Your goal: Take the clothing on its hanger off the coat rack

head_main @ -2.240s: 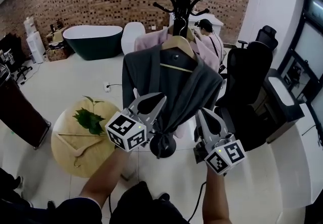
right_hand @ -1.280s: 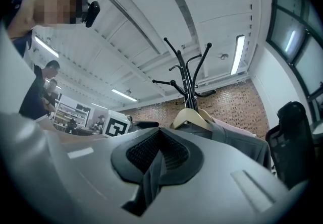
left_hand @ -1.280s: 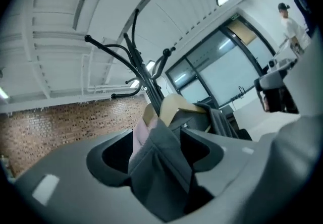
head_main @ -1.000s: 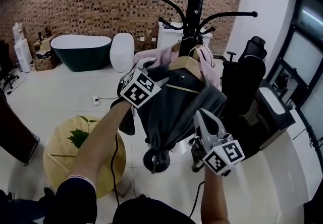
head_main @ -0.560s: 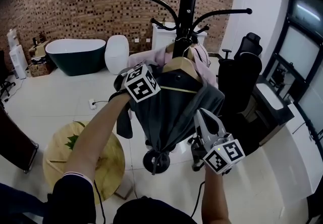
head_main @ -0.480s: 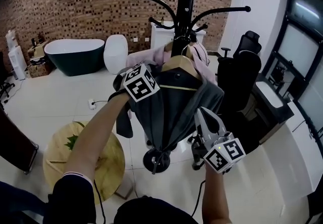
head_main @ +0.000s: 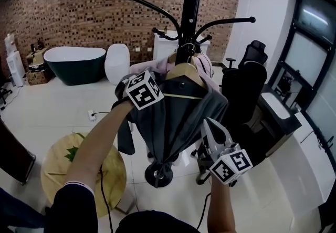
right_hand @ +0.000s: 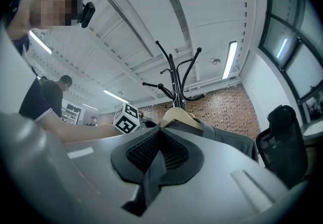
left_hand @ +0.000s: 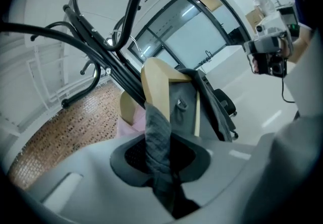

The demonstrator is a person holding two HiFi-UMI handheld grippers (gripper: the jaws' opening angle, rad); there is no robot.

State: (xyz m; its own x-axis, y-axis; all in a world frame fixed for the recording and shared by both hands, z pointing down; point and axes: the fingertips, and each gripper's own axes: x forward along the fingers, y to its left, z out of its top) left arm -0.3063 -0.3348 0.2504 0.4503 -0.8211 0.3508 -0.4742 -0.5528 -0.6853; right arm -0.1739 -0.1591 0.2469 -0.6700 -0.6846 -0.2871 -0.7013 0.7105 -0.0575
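One grey garment (head_main: 178,114) hung on its wooden hanger (head_main: 184,71), hooked to the black coat rack (head_main: 190,11), with a pink garment (head_main: 151,65) behind it on the same stand. My left tongs (left_hand: 160,153) were up at the garment's shoulder on the left of the head view, jaws closing with a fold of grey cloth pinched between the pads, just below the hanger's arm. My right tongs (head_main: 208,126) hovered lower, just beside the garment's right edge, jaws together and empty. A black office chair (head_main: 244,85) stood right of the rack. A round wooden desk (head_main: 100,174) bearing a green leaf (head_main: 72,153) sat at lower left, and a dark bathtub (head_main: 73,61) lay against the brick wall (head_main: 79,6) beyond.
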